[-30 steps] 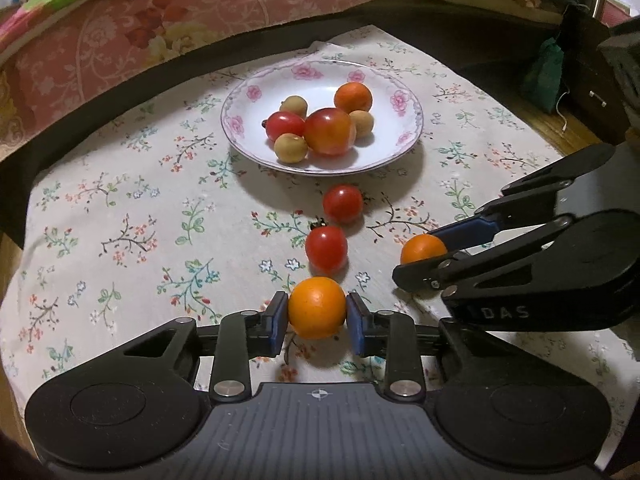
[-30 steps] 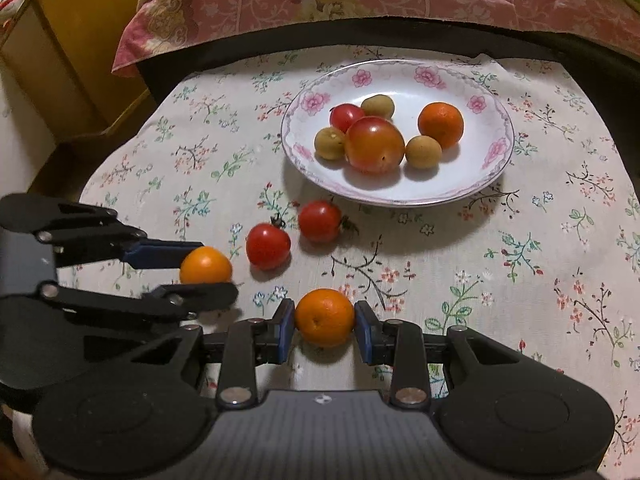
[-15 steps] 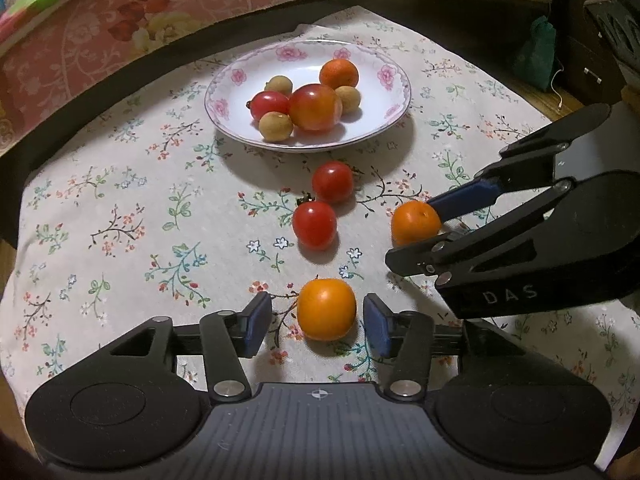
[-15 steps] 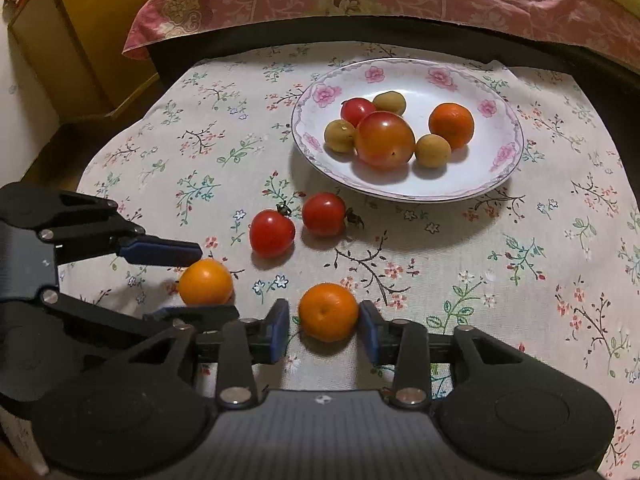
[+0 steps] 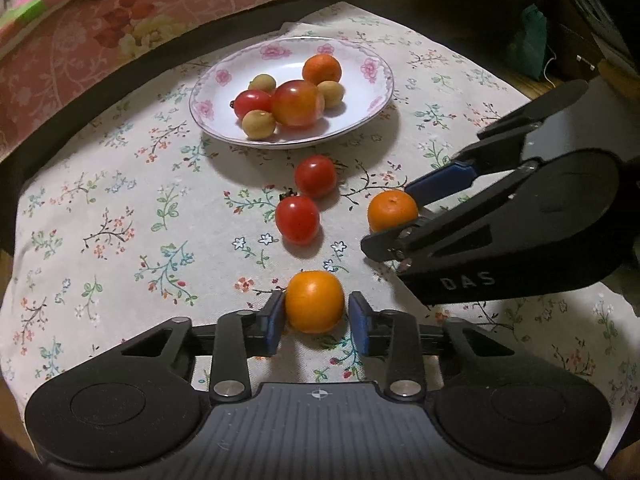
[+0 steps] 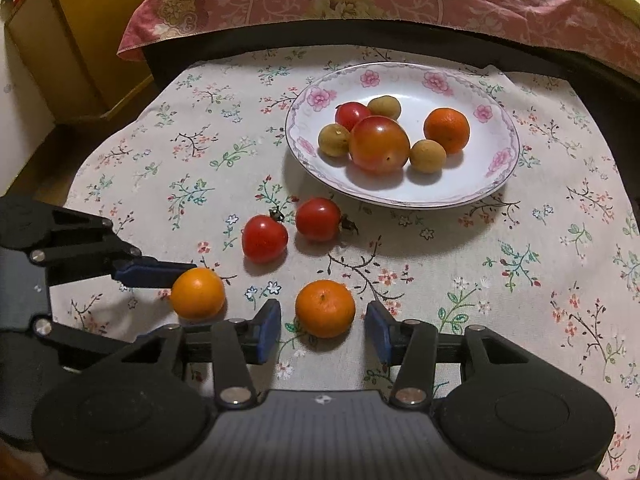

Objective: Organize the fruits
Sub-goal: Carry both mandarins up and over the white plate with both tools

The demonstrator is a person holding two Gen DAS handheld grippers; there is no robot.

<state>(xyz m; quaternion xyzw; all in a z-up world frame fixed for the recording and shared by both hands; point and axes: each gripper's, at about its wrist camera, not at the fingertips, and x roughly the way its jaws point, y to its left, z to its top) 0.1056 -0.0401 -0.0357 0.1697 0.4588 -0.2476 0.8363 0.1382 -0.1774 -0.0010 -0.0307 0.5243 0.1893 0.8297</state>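
- Left gripper: bottom centre of the left view; jaws have just been closing around a smooth orange; left pad looks to touch the skin, right pad shows a thin gap, so not yet a firm hold
- Right gripper: bottom centre of the right view; jaws part open, straddling a dimpled orange with a clear gap each side; nothing gripped
- Both oranges rest on the floral cloth, lower middle of each view, near each other
- Two tomatoes, one and the other, lie loose on the cloth between the oranges and the plate, mid-frame
- Plate: upper centre of the left view, upper right of the right view; holds one large tomato, one small tomato, one orange, three small tan fruits; bare patch on its right half
- Step in hand, as judged: secure both oranges for carrying to the plate
- Handling advice: centre each orange between the pads before squeezing; close gently, as round fruit may roll away; lift straight up; pass clear of the loose tomatoes; set down on the bare patch; keep the two grippers apart on the way
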